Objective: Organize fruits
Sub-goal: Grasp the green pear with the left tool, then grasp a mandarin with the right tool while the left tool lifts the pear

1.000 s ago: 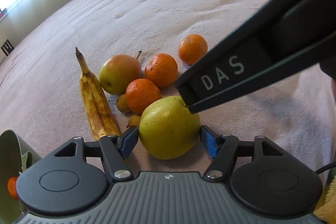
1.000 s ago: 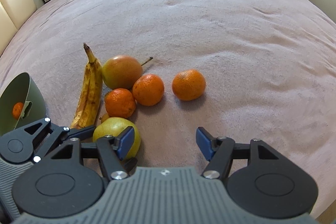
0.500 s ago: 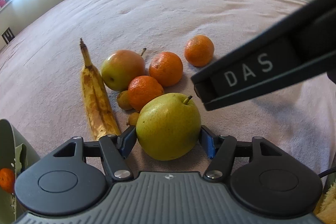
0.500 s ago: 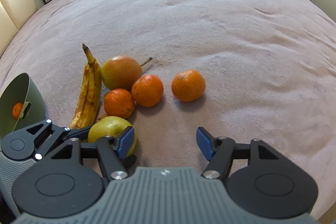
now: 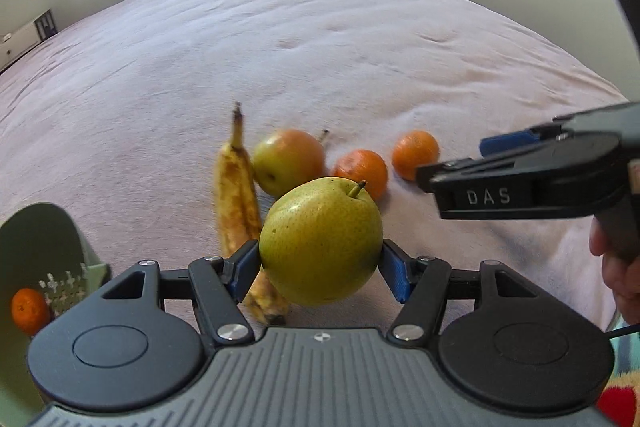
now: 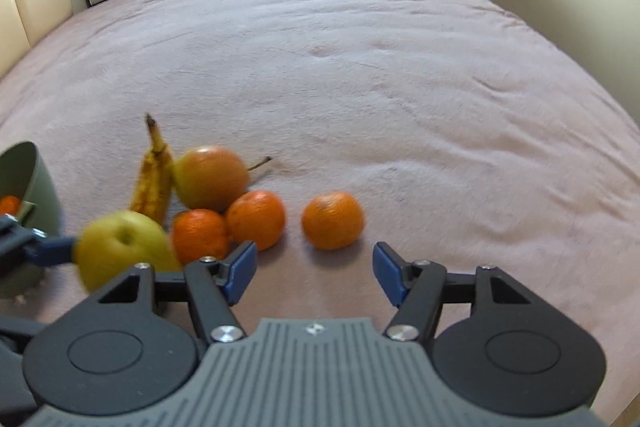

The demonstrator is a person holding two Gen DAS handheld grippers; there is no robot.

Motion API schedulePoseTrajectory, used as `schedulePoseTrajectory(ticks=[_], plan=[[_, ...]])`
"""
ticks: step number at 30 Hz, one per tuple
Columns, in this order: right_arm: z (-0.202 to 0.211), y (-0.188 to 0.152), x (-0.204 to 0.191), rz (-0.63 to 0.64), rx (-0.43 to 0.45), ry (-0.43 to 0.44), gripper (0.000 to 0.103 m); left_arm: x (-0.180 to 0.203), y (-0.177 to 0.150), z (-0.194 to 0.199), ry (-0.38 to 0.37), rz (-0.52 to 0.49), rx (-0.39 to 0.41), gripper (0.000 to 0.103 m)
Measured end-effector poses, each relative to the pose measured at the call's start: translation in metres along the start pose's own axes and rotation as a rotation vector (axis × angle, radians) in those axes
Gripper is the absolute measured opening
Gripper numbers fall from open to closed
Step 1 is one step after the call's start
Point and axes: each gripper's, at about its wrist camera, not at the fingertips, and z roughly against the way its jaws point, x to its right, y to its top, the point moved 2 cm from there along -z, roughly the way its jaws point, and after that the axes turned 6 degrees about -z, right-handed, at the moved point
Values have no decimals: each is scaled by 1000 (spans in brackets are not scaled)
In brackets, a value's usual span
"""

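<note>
Bowl (image 5: 86, 255): green, far left on the bedspread (image 5: 320, 39), tilted with its mouth toward the fruit; one small orange fruit (image 5: 29, 309) inside. Risk: a light bowl on soft fabric may tip or slide if fruit is dropped in from above.

Left gripper (image 5: 320, 269): clamped on the pear (image 5: 320, 241), blue pads on its two flanks, stem up; the pear appears lifted off the bedspread. Risk: smooth round skin held on a narrow band; a quick swing toward the bowl could roll it out of the grip. Hard squeeze would bruise it.

Banana (image 5: 236, 195): spotted, lying lengthwise just left of and partly under the pear. Risk: a low carry could knock it.

Apple (image 5: 290, 161): red-green, touching or just beside the banana. Round; would roll if nudged.

Mandarins: three in the right wrist view; two (image 6: 200, 235) (image 6: 256, 219) together by the apple, one (image 6: 332, 219) apart to the right. Loose on soft fabric.

Right gripper (image 6: 314, 277): fingers apart, holding nothing, near the lone mandarin. Risk: both tools work close together and could collide.
</note>
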Motion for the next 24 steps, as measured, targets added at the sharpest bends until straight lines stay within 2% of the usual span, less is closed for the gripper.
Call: schedulePoseTrajectory(ticks=[6, 13, 24], plan=[[-26, 9, -5, 58, 5, -48, 49, -10, 5, 0, 23, 66, -15, 74], [-46, 13, -6, 93, 3, -90, 48, -21, 8, 2, 33, 94, 0, 74], [-53, 12, -9, 97, -10, -95, 43, -26, 7, 4, 37, 109, -6, 74]])
